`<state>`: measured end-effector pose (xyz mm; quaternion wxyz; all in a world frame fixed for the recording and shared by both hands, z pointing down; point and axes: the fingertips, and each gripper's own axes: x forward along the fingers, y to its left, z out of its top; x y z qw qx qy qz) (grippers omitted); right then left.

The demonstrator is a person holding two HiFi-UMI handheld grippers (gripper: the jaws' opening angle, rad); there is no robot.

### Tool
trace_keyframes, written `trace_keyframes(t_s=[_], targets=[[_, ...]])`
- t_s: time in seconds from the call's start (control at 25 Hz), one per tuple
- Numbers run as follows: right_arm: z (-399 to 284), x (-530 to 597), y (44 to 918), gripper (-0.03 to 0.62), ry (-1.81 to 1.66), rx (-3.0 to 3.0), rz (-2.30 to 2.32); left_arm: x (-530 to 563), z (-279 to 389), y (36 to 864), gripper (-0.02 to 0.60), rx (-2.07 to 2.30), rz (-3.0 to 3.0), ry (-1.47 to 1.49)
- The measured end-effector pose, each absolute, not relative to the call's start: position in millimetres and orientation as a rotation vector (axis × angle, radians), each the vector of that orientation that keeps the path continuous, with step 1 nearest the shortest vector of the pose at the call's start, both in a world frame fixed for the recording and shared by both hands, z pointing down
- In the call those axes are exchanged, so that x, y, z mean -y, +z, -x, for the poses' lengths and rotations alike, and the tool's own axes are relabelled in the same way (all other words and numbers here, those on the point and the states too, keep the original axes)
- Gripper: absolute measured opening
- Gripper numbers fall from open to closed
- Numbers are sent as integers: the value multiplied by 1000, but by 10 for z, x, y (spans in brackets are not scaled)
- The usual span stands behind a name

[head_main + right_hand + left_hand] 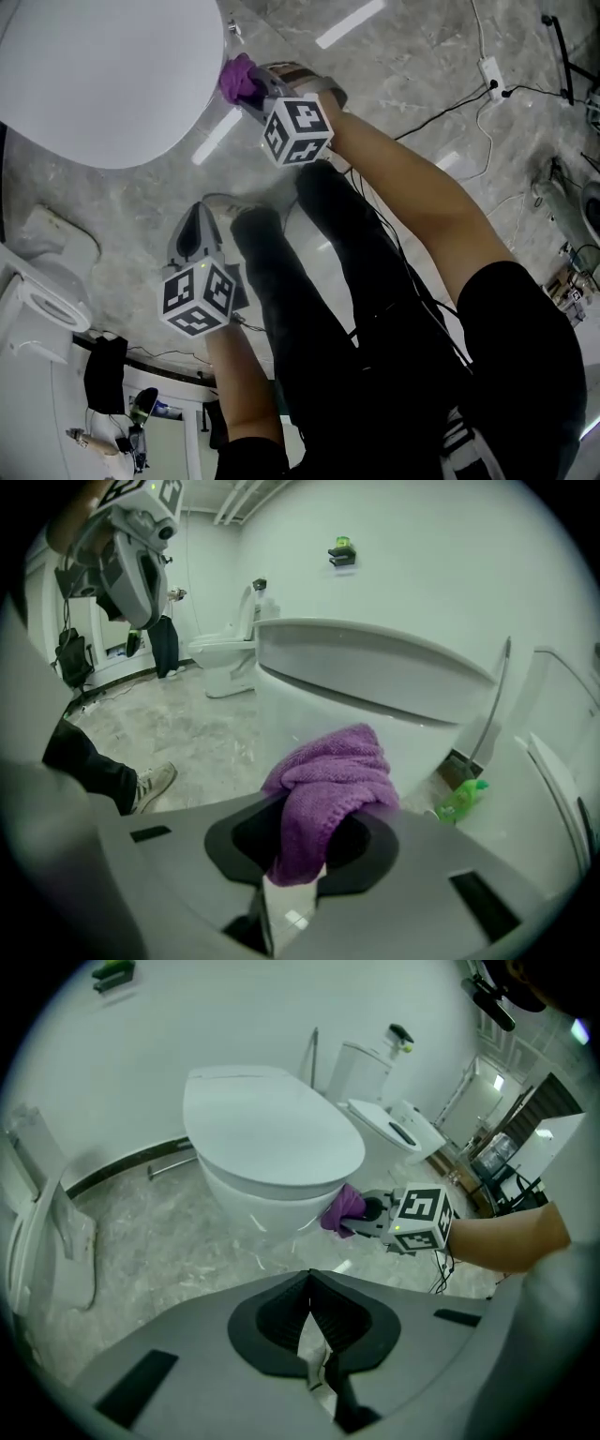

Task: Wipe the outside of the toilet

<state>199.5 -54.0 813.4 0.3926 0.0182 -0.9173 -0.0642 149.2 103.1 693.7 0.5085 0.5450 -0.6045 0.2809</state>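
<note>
A white toilet (103,75) with its lid down fills the upper left of the head view; its bowl (272,1206) shows in the left gripper view. My right gripper (246,86) is shut on a purple cloth (237,79), which presses against the front of the bowl under the lid rim. The cloth (328,789) bulges out of the jaws against the bowl (375,719) in the right gripper view. My left gripper (195,234) hangs lower, over the floor near the person's shoe, shut with nothing in it. From the left gripper view the right gripper (375,1220) and cloth (343,1209) are seen at the bowl.
A second white toilet (42,300) stands at the left. A green bottle (461,799) lies on the floor beside the bowl. Cables and a power strip (491,73) run across the marble floor at the right. The person's legs and shoes (309,75) stand close to the bowl.
</note>
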Motion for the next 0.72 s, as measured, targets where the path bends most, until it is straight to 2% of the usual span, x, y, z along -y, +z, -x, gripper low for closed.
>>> trace_keyframes(t_s=[0.72], targets=[[-1561, -45, 8008, 84, -26, 2219, -323, -2013, -558, 7059, 8, 1466, -1349, 541]])
